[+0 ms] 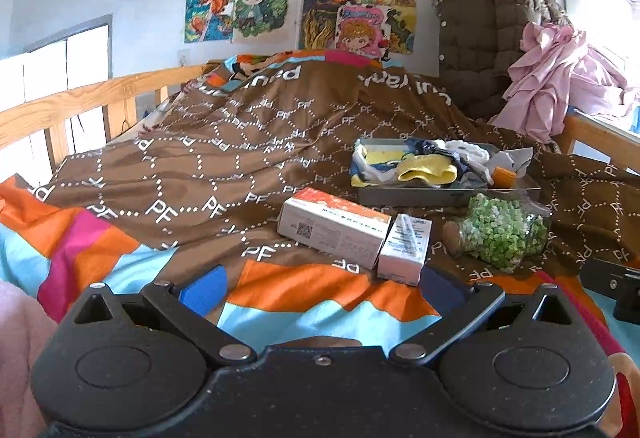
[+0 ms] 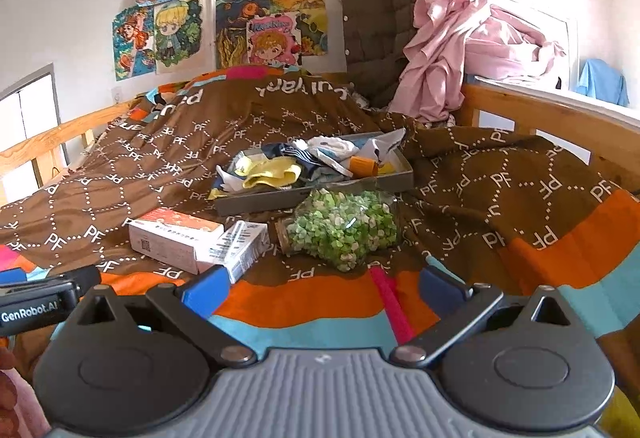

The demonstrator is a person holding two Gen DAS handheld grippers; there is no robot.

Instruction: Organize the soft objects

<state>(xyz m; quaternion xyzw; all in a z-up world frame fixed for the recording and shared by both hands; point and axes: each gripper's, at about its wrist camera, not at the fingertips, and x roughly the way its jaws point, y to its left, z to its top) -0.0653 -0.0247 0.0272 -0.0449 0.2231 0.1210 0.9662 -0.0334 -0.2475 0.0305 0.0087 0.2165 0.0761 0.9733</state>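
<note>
Hovering wide open and empty over the bed, the left gripper (image 1: 320, 284) and right gripper (image 2: 320, 286) should reach past the boxes (image 2: 196, 244) to the socks (image 2: 276, 170) piled in the grey tray (image 2: 260, 200), pinching one cloth fold.

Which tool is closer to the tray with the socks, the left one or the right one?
Probably the right tool. The tray of socks lies almost straight ahead of its open fingers. From the left tool, also open, the tray sits off to the right, beyond the two boxes.
</note>
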